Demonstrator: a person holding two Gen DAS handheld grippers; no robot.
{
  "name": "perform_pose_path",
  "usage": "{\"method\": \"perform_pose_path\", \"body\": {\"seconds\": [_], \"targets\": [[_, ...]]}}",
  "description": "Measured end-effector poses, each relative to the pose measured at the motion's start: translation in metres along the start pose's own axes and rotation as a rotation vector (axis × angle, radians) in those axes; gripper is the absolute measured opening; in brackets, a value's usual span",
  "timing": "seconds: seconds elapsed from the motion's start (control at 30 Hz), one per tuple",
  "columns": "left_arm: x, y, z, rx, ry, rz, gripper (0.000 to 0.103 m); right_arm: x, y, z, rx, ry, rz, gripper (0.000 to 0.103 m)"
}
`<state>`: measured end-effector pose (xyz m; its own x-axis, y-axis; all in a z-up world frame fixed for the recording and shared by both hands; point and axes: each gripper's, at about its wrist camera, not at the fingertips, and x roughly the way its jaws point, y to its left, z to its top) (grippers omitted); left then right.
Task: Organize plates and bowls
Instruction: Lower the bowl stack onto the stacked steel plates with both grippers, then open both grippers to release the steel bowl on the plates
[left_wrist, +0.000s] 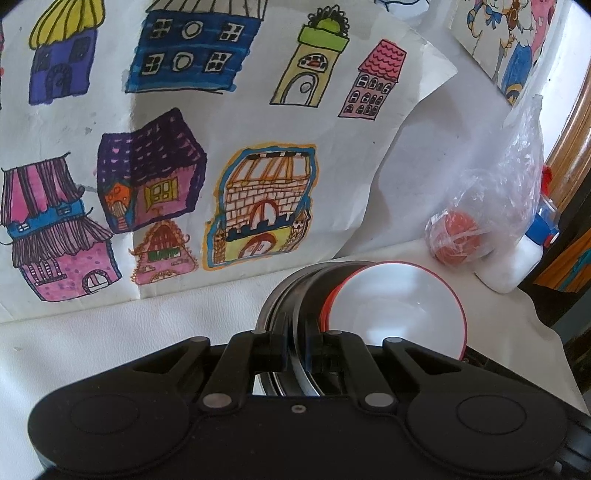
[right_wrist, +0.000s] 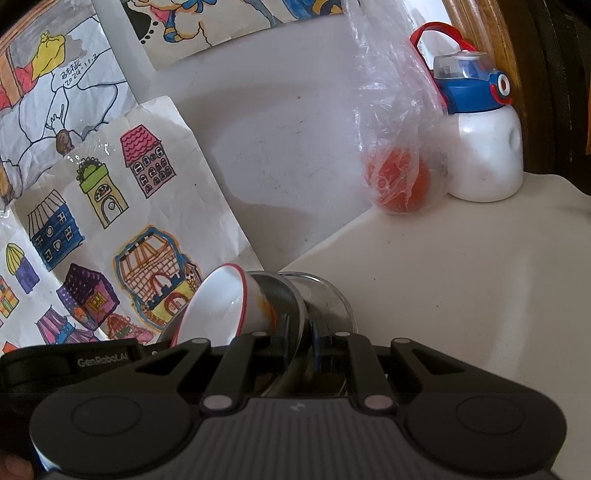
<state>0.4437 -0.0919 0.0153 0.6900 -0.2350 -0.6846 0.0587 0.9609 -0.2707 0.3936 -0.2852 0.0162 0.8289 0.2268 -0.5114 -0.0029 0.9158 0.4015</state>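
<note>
A white bowl with a red rim (left_wrist: 399, 306) leans tilted against a dark glass dish (left_wrist: 314, 291) and a silvery plate (left_wrist: 271, 295), nested on edge over the white table. My left gripper (left_wrist: 298, 343) is shut on a thin dish rim that runs between its fingers. In the right wrist view the same white bowl (right_wrist: 218, 302) sits left of a dark dish (right_wrist: 284, 295) and a clear glass dish (right_wrist: 332, 299). My right gripper (right_wrist: 300, 343) is shut on a glass dish rim. The lower parts of the dishes are hidden behind both grippers.
A clear plastic bag holding an orange-red fruit (right_wrist: 399, 181) lies at the back right beside a white bottle with a blue lid (right_wrist: 484, 147). Children's drawings (left_wrist: 184, 147) lean on the wall behind. The white table (right_wrist: 461, 295) ends at the right by dark furniture.
</note>
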Motion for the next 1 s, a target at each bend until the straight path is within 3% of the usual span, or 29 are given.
{"method": "perform_pose_path", "body": {"seconds": [0.5,0.7,0.9,1.0], "targets": [[-0.0029,0.0030,-0.0019,-0.012,-0.005,-0.018,0.007,-0.0014,0.0057,-0.0029,-0.045,-0.027,-0.027,0.016],[-0.0045,0.0038,-0.0032,-0.012,-0.005,-0.010,0.011,-0.0020,0.0046,-0.0030,-0.055,-0.031,-0.045,0.021],[-0.0063,0.0037,-0.0037,-0.018,-0.004,-0.009,0.012,-0.0045,0.0002,-0.0042,-0.046,-0.039,-0.057,0.035],[-0.0071,0.0040,-0.0040,-0.022,-0.004,-0.009,0.013,-0.0062,-0.0010,-0.0048,-0.040,-0.041,-0.051,0.035]]}}
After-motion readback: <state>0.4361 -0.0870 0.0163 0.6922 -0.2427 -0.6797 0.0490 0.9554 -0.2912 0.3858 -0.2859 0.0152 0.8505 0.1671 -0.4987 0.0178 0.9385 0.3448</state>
